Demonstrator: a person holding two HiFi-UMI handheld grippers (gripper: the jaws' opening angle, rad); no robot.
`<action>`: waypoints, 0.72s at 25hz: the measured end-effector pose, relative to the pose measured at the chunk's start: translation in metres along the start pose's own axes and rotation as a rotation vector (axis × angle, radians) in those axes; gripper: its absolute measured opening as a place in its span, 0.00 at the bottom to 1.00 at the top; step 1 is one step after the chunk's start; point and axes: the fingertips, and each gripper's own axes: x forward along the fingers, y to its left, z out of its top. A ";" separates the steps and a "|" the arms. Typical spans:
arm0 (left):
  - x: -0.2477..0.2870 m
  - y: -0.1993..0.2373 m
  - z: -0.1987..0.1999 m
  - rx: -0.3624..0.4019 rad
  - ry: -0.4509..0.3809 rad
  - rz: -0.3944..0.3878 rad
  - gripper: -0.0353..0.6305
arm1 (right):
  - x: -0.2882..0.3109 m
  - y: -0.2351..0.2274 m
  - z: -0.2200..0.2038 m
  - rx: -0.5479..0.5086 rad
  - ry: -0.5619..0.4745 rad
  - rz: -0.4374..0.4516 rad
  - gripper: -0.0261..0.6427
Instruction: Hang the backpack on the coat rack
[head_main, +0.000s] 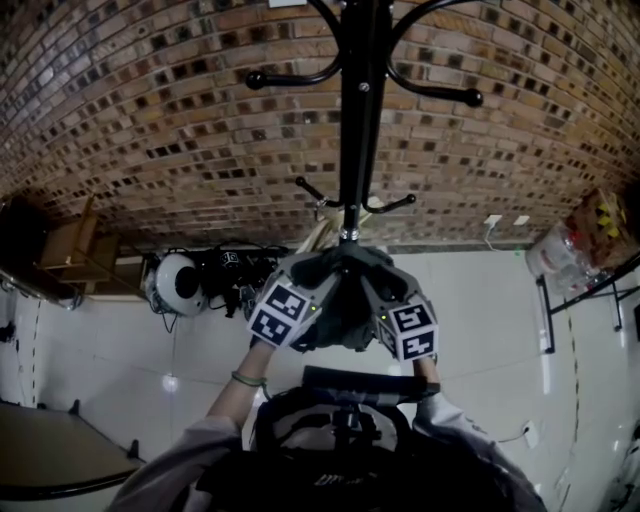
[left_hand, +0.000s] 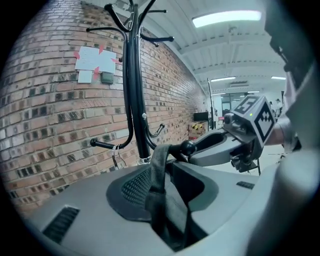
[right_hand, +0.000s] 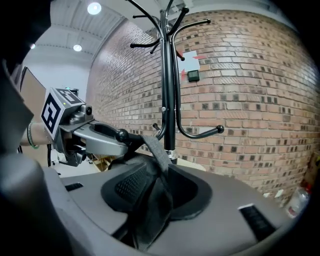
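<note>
The black coat rack (head_main: 358, 120) stands against a brick wall. The dark backpack (head_main: 340, 455) hangs low in front of me in the head view. Its grey top strap (left_hand: 159, 165) is looped over a ball-tipped lower hook (left_hand: 187, 147) of the rack. My left gripper (head_main: 322, 272) and right gripper (head_main: 378, 272) meet at that hook, side by side. In each gripper view the strap (right_hand: 156, 152) runs loosely through the wide gap between the jaws, and the pads do not press on it. Both grippers are open. The other lower hooks (right_hand: 202, 133) and the upper hooks (head_main: 300, 78) are bare.
The brick wall (head_main: 150, 130) is close behind the rack, with paper notices (left_hand: 95, 60) pinned to it. On the floor lie a round white device (head_main: 177, 283) and cables at the left. A metal stand (head_main: 590, 290) with a plastic bag (head_main: 560, 250) is at the right, a dark table (head_main: 50, 450) at the lower left.
</note>
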 end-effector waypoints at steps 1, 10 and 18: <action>-0.005 -0.003 0.000 -0.005 -0.007 -0.001 0.27 | -0.004 0.002 -0.002 0.010 -0.008 0.002 0.25; -0.032 -0.043 -0.021 -0.066 0.000 0.057 0.09 | -0.042 0.029 -0.022 0.032 -0.028 0.043 0.14; -0.038 -0.097 -0.039 -0.135 0.034 0.071 0.07 | -0.079 0.037 -0.042 0.038 -0.025 0.075 0.05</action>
